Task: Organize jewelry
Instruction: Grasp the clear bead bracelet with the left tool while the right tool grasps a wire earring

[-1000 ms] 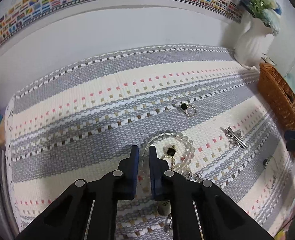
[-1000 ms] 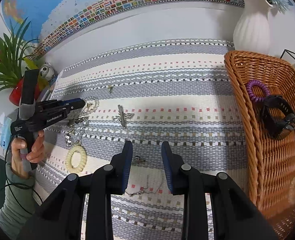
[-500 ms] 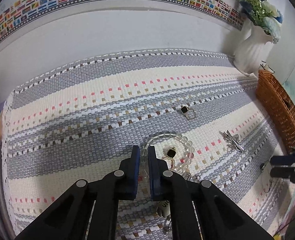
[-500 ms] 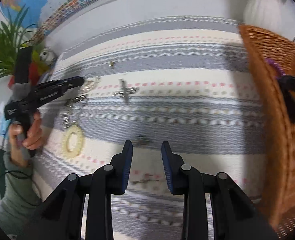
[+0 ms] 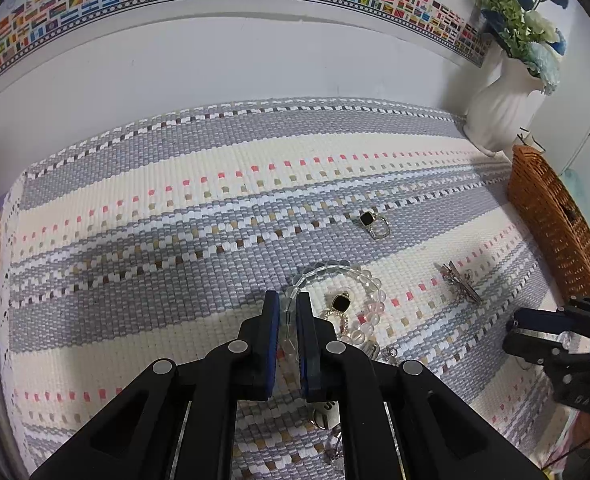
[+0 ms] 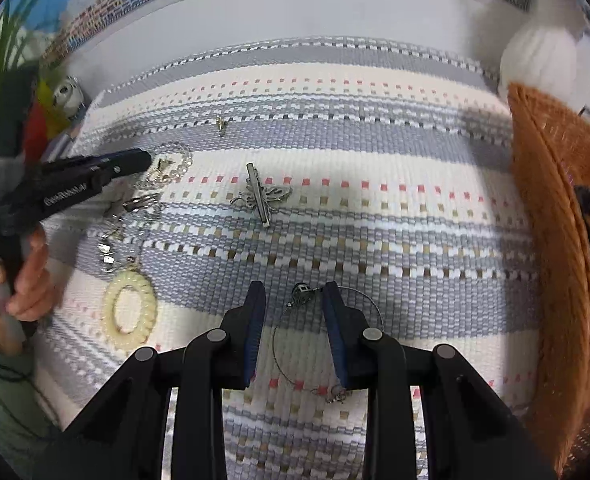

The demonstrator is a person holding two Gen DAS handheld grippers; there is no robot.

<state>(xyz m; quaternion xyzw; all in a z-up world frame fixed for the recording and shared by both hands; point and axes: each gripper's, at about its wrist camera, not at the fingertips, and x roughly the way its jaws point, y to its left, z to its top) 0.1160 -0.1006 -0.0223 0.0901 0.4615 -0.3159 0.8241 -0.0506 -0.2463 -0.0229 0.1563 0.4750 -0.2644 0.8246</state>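
Note:
My left gripper (image 5: 287,304) is shut on the near side of a clear bead bracelet (image 5: 359,276) that lies on the striped woven mat (image 5: 175,208). A black-stone earring (image 5: 339,303) lies inside the bracelet loop. My right gripper (image 6: 294,300) is open, low over the mat, with a thin wire necklace (image 6: 369,300) and its small dark charm (image 6: 301,291) between the fingers. The wicker basket (image 6: 551,216) stands at the right.
On the mat lie a black-stone ring (image 5: 373,222), a silver butterfly hair clip (image 6: 261,196), a cream spiral hair tie (image 6: 129,312) and loose chains (image 6: 135,216). A white vase (image 5: 499,108) stands at the back right. The wall runs behind the mat.
My right gripper has moved down and forward over the wire necklace, which now lies between its fingers. My left gripper has stayed closed on the bead bracelet and barely moved.

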